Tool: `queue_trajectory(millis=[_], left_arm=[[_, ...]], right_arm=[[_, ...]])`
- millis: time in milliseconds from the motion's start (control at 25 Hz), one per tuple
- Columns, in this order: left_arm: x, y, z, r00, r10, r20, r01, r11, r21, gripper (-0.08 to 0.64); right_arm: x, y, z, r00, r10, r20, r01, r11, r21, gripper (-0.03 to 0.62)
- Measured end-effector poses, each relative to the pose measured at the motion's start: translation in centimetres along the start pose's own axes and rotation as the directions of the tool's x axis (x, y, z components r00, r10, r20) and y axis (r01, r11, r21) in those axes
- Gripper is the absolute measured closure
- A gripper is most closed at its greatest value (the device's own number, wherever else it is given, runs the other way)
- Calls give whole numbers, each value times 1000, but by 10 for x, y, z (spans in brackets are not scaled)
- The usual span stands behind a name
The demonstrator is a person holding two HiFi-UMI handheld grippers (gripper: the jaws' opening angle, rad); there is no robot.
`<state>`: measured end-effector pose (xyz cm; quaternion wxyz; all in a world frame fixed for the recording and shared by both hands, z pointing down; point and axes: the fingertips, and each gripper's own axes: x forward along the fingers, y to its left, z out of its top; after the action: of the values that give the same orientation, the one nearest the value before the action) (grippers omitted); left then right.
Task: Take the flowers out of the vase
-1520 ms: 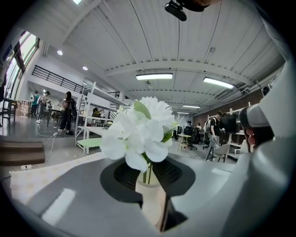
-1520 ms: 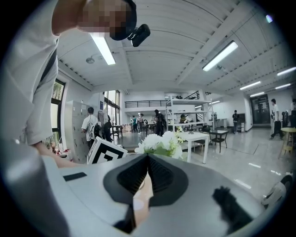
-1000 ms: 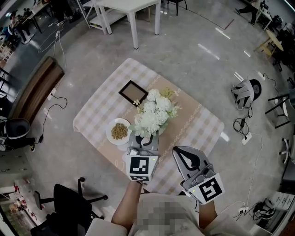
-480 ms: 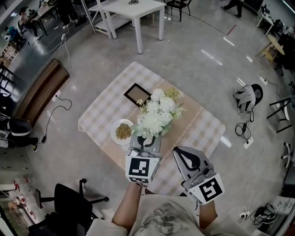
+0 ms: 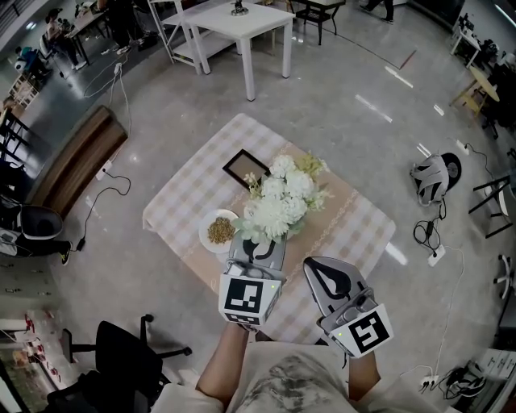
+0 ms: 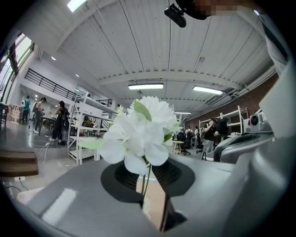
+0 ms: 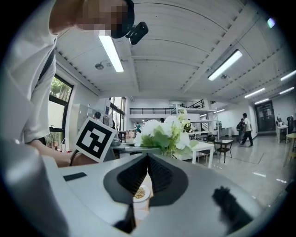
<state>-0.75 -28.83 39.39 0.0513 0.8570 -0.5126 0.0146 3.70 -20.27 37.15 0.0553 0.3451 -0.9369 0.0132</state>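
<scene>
A bunch of white flowers [image 5: 282, 198] with green leaves stands over the middle of the checked table [image 5: 177, 211]. My left gripper [image 5: 260, 244] reaches in under the blooms from the near side. In the left gripper view its jaws [image 6: 150, 173] are nearly together, shut on thin green stems, with the flowers [image 6: 138, 134] right above them. The vase is hidden beneath the blooms. My right gripper [image 5: 319, 271] hangs to the right of the left one, apart from the flowers; its jaws [image 7: 147, 159] are shut with nothing between them. The flowers [image 7: 163, 129] show beyond them.
On the table lie a dark picture frame [image 5: 246, 168] behind the flowers and a white bowl [image 5: 219, 231] of brownish bits to their left. Beyond stand a white table [image 5: 234, 16], a wooden bench [image 5: 76, 157], a black office chair [image 5: 121, 355] and gear with cables on the floor [image 5: 431, 177].
My left gripper has risen a little with the bunch of flowers held in it. The right gripper has kept about the same place.
</scene>
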Motion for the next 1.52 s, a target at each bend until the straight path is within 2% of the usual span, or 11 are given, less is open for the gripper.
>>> queue_trajectory(millis=[560, 960, 1080, 1320, 1520], left_arm=[[-17, -10, 29, 998, -26, 57, 24, 999, 31, 483], [-25, -11, 51, 995, -21, 99, 16, 999, 44, 483], [-28, -10, 55, 995, -8, 101, 5, 1000, 27, 485], [-33, -10, 59, 993, -15, 116, 9, 999, 54, 485], [-39, -12, 71, 991, -11, 130, 6, 999, 34, 485]], right_arm=[[-8, 13, 11, 1000, -3, 23, 4, 1000, -23, 577], [-14, 19, 20, 999, -10, 40, 11, 999, -37, 577], [-15, 21, 22, 999, -11, 42, 13, 999, -40, 577], [-17, 25, 26, 999, -12, 52, 15, 999, -49, 577], [-19, 27, 29, 998, -9, 54, 11, 999, -53, 576]])
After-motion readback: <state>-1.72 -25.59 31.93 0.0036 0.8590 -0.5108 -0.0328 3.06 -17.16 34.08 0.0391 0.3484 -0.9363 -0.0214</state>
